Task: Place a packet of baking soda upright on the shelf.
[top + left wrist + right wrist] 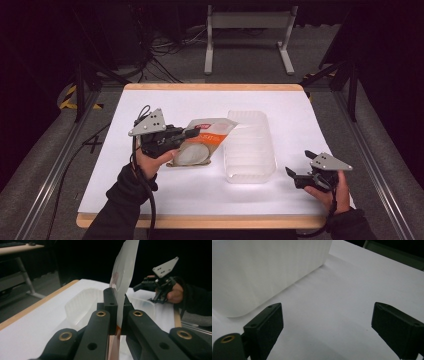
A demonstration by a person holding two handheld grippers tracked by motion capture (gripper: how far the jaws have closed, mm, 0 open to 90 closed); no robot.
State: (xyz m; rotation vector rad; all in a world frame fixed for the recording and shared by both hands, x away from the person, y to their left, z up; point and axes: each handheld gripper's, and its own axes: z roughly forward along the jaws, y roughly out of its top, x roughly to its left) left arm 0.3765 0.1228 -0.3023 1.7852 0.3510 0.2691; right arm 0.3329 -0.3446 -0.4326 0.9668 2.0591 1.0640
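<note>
Two things lay on the white table: a translucent plastic container, and beside it on the left a flat snack pouch, smaller. The left gripper was clamped on the pouch's edge, lifting it near the container's rim. Held by so thin a strip, the pouch could probably slip or fold and catch the rim. The right gripper, jaws spread wide and empty, waited near the container's right corner, obstructing nothing.

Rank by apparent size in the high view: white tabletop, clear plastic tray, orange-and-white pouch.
1. White tabletop, by far the largest.
2. Clear plastic tray.
3. Orange-and-white pouch, partly hidden by the left gripper clamping it.
</note>
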